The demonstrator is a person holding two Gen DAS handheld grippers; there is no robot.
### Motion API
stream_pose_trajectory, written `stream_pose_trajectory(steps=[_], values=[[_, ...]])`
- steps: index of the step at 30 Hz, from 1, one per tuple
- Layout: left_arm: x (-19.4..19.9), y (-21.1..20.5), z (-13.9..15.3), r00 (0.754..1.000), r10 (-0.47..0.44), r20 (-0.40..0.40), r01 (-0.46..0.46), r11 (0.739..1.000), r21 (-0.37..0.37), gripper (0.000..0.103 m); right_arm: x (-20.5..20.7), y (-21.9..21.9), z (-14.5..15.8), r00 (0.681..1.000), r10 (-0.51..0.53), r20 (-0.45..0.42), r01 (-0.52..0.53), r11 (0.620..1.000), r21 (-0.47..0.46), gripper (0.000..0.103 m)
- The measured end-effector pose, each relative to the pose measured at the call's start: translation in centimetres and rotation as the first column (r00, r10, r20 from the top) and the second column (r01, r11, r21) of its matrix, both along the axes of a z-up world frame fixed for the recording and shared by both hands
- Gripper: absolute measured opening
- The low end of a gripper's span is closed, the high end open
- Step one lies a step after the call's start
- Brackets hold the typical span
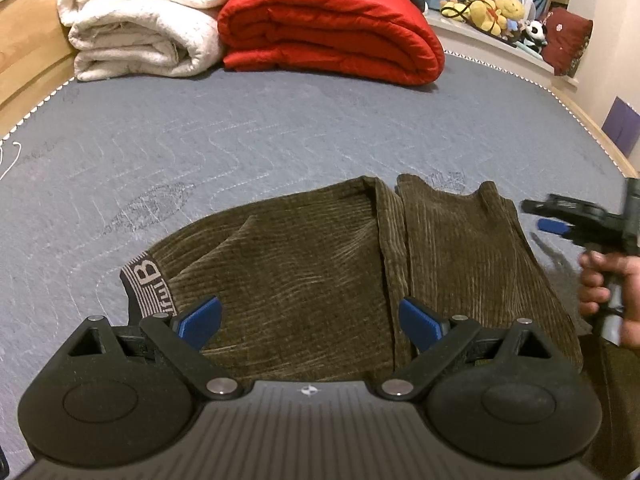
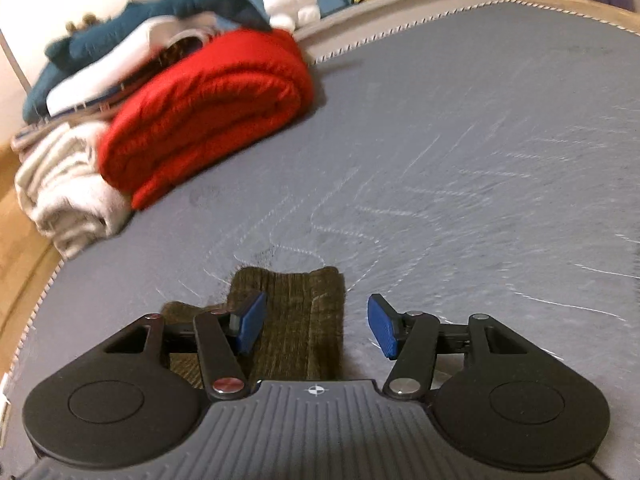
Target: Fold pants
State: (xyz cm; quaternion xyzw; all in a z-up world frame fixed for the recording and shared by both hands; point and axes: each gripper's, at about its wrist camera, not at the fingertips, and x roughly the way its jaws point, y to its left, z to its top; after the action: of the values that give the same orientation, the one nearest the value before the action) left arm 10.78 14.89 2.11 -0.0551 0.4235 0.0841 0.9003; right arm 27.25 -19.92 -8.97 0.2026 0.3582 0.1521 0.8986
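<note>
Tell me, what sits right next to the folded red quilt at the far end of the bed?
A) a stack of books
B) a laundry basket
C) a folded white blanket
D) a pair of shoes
C: the folded white blanket lies against the left side of the red quilt on the grey bed cover, well beyond the brown corduroy pants.
</note>
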Motion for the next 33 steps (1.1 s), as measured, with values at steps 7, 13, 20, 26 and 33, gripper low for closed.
stream_pose_trajectory(steps=[7,13,20,26,33], values=[[0.7,-0.6,-0.5,1.0,-0.002,-0.024,0.002,1.0,-0.002,0.097,4.8,3.2,-3.3,0.999,0.044,-0.03,-0.048,0.988,-0.15,0.063],[1.6,-1.4,-0.6,1.0,0.005,-0.025,-0.005,1.0,-0.004,0.097,5.1,4.8,-2.2,0.987,0.162,0.008,-0.155,0.956,-0.249,0.011],[2.5,-3.0,-0.7,1.0,0.007,-0.023,-0.007,1.0,-0.012,0.097,2.5,-2.0,5.1,0.981,0.045,0.187,-0.03,0.996,-0.078,0.01],[3.3,-4.3,-0.8,1.0,0.002,-0.016,-0.002,1.0,0.005,0.097,-3.1,-15.3,7.4,0.796,-0.558,0.233,0.533,0.83,0.165,0.011],[4.4,-6.7,-2.5,0.994,-0.102,-0.031,0.102,0.995,0.006,0.097,-6.9,-27.2,-1.3,0.493,-0.869,0.047,0.868,0.495,0.039,0.012]])
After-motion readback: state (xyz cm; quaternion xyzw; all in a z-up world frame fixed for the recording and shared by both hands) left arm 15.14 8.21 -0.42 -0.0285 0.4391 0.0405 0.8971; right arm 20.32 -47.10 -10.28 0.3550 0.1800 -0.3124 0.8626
